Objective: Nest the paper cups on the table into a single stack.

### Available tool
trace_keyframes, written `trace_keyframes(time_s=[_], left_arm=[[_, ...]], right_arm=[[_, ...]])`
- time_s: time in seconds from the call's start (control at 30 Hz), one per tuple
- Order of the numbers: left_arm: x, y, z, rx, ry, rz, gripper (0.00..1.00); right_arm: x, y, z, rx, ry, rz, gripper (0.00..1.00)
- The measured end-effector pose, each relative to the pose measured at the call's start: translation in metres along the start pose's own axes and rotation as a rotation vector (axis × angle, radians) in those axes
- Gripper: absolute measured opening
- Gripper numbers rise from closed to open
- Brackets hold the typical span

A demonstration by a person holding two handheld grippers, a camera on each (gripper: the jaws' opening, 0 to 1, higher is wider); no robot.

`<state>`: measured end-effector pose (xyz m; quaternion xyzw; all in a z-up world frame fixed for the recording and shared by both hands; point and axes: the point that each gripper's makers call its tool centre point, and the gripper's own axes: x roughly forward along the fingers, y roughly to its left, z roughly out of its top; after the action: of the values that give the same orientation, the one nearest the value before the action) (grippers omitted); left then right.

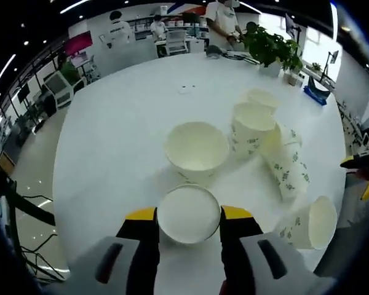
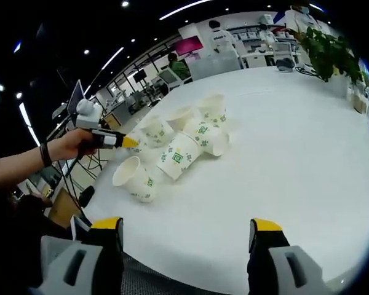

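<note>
In the left gripper view, one paper cup (image 1: pixel 189 214) is held between the jaws of the left gripper (image 1: pixel 189 222), above the white table (image 1: pixel 117 123). Just beyond it an upright cup (image 1: pixel 197 149) is seen, mouth up, probably the next target. Further, two standing cups (image 1: pixel 251 127) and two fallen cups (image 1: pixel 287 161) are scattered, so most nesting is judged as still left. The right gripper (image 2: pixel 187 230) is spread wide and empty near the table edge, where much free surface is left.

Left gripper (image 1: pixel 189 216) with black jaws, yellow tips, grey housings, right gripper (image 2: pixel 189 228) likewise black, yellow-tipped, grey-bodied, a hand (image 2: pixel 74 144) with dark wristband
</note>
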<state>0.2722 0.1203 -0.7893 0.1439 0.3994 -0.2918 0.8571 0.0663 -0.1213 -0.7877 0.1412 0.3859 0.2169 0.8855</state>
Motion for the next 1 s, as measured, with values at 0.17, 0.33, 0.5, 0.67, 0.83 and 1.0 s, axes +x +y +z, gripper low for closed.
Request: trace_keyframes(time_s=[0.17,0.33,0.5,0.67,0.83,1.0], left_arm=[[-0.011,0.005,0.003,-0.034,-0.035,-0.018,0.36],[-0.034,-0.005,0.014,-0.057,-0.079,-0.043,0.36],[-0.050,-0.016,0.025,-0.046,-0.121,-0.071,0.36],[-0.070,-0.032,0.045,-0.080,-0.179,-0.120,0.36],[-0.083,-0.054,0.064,-0.071,-0.220,-0.172,0.36],[-0.095,-0.092,0.089,-0.079,-0.261,-0.252,0.36]], right_arm=[[0.002,0.003,0.006,-0.014,-0.007,0.011,0.85],[0.007,0.009,0.016,-0.046,-0.015,0.041,0.84],[0.015,0.022,0.030,-0.082,-0.028,0.080,0.81],[0.022,0.038,0.045,-0.116,-0.039,0.126,0.78],[0.032,0.055,0.059,-0.158,-0.043,0.174,0.76],[0.045,0.068,0.072,-0.187,-0.046,0.217,0.74]])
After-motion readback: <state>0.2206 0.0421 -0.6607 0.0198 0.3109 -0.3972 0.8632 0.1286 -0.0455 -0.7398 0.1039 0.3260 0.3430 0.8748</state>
